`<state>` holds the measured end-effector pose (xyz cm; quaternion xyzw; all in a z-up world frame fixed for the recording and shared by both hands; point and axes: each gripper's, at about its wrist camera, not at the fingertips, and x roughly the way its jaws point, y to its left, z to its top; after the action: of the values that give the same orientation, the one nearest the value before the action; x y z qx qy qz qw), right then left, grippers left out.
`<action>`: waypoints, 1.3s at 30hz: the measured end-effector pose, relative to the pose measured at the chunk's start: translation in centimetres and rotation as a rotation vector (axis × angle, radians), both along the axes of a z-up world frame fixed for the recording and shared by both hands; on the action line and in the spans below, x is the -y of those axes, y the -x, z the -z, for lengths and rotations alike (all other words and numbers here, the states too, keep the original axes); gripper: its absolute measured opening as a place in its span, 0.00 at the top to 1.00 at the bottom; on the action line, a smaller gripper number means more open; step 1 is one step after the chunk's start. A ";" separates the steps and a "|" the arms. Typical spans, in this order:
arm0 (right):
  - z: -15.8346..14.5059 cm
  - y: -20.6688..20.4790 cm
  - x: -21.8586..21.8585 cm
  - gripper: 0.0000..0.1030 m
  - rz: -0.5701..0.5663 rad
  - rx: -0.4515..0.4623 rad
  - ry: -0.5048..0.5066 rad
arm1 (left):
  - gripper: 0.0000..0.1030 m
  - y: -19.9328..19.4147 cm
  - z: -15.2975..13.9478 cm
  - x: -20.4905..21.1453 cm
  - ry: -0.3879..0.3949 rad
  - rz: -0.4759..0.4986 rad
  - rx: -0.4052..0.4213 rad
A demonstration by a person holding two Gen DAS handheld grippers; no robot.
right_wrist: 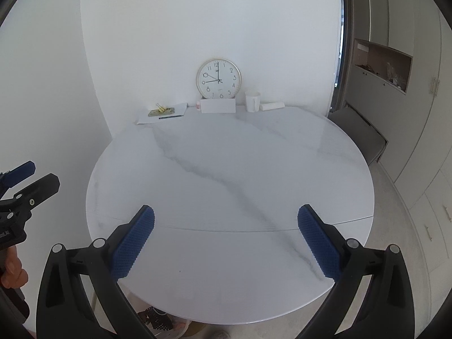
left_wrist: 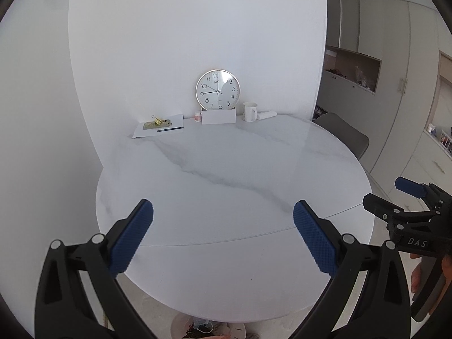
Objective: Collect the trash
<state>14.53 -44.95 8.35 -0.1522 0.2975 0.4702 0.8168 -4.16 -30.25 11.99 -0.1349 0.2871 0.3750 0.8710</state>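
The left gripper (left_wrist: 223,237) fills the bottom of the left wrist view with its jaws wide apart and nothing between them, held over the near edge of a round white marble table (left_wrist: 226,169). The right gripper (right_wrist: 226,240) sits the same way in its own view, jaws spread and empty above the near part of the tabletop. Each gripper also shows at the side of the other's frame, with part of a hand (right_wrist: 11,271) behind it at lower left. Along the far edge of the table, in the middle of both frames, a round clock (left_wrist: 218,89) leans against the white wall behind a small white box (left_wrist: 218,116). Left of it lies a sheet of paper (left_wrist: 158,127) carrying yellow binder clips (left_wrist: 158,121) and a dark pen (left_wrist: 169,129); a small pink-capped bottle (left_wrist: 197,117) stands just beside the box. To the right stand a white mug (left_wrist: 250,111) and a white rolled item (left_wrist: 266,115). The trash shows only at the bottom edge of the frames, as a bin (right_wrist: 169,325) under the table's near edge with crumpled dark and light scraps in it. A grey chair (left_wrist: 344,132) and cupboards (left_wrist: 395,84) stand at the right.
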 end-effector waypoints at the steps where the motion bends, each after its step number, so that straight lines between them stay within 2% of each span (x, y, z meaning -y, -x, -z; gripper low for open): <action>1: 0.0 -0.1 0.2 0.02 -0.002 0.000 -0.001 | 0.08 -0.1 0.0 0.1 -0.004 0.000 -0.003; 19: 0.9 1.2 0.9 0.02 -0.034 -0.015 0.010 | 0.08 -0.3 0.5 1.8 0.009 -0.003 -0.020; 39: 1.2 2.2 -0.2 0.02 -0.040 -0.029 0.017 | 0.08 -0.5 0.7 1.2 0.020 -0.011 -0.026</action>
<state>12.34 -44.73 7.15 -0.1581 0.3101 0.4863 0.8015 -3.70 -31.46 11.33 -0.1402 0.3012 0.3787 0.8638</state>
